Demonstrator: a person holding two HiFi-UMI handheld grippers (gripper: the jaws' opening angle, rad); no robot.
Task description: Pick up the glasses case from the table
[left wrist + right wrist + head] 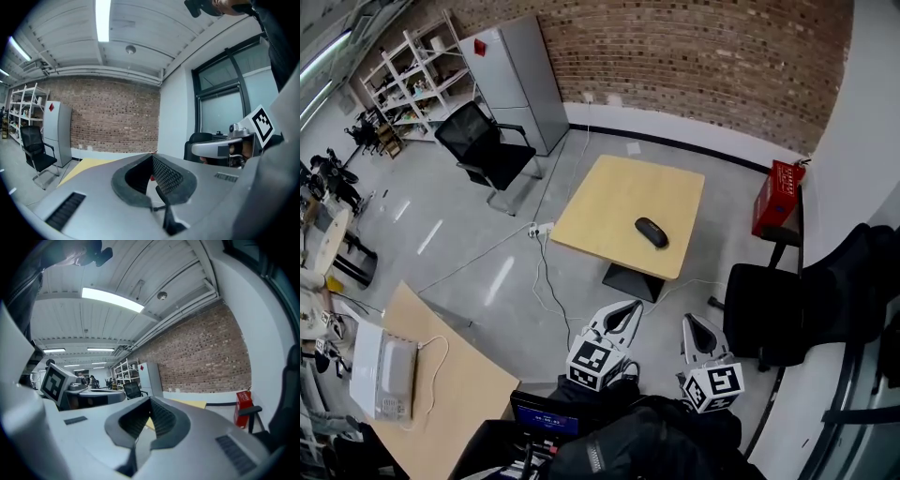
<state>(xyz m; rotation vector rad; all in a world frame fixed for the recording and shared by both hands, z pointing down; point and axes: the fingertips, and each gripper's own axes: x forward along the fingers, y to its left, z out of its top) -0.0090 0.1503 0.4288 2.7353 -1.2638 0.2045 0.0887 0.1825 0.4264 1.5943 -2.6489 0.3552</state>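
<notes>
The black oval glasses case (652, 232) lies on a small square wooden table (609, 202), toward its near right side. Both grippers hang over the floor in front of that table, well short of the case. My left gripper (627, 309) points toward the table with its jaws together and nothing between them. My right gripper (691, 325) sits beside it, also shut and empty. In the left gripper view the closed jaws (152, 157) fill the lower frame and the table (89, 164) shows beyond them. The right gripper view shows its closed jaws (150, 400) and the table top (192, 403). The case is hidden in both gripper views.
A black office chair (483, 141) and a grey cabinet (520, 80) stand at the back left. A red crate (778, 197) and a black chair (769, 314) are at the right. Cables (544, 272) run on the floor. A second table (441, 394) carries a white device (384, 375).
</notes>
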